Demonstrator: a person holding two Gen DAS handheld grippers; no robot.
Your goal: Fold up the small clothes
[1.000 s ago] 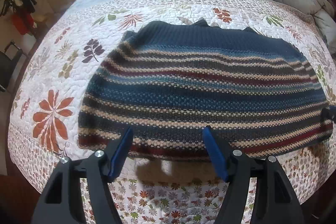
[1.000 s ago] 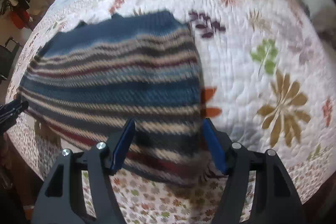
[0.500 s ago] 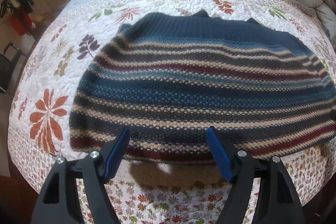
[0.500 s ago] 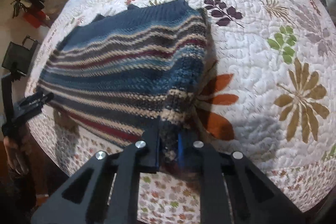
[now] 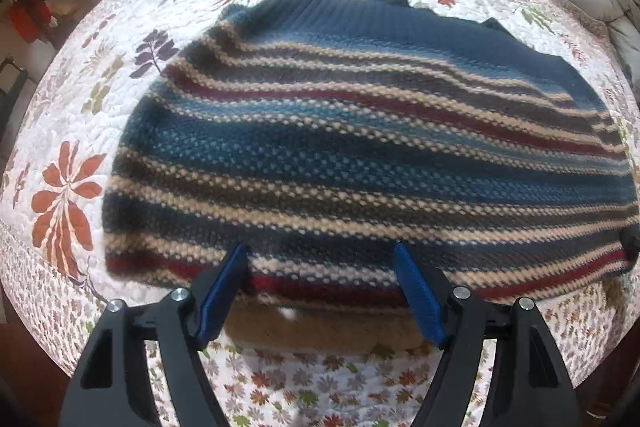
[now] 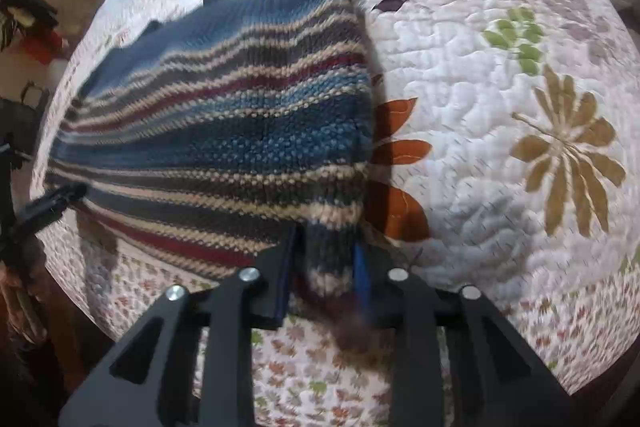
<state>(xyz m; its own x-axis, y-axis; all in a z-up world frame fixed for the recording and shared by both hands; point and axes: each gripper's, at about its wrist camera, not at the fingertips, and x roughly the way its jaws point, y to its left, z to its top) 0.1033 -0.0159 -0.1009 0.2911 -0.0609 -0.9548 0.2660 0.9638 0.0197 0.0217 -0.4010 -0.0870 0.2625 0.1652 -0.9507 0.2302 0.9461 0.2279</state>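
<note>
Right wrist view shows the right claw [image 6: 322, 267] pinching the near right corner of the striped sweater [image 6: 224, 131], which lies spread on the floral quilt [image 6: 500, 155] covering the bed. From the left wrist view, the left claw [image 5: 322, 291] hangs spread wide just above the sweater's [image 5: 360, 155] near hem, gripping nothing. To do this step well, I'd say the left claw should close on the hem near the opposite corner, level with the right, so that both lift together and the knit folds evenly instead of skewing. Compared with half a second ago, the right claw has kept its pinch and the corner looks lifted a little more, while the left claw has edged closer to the hem.
</note>
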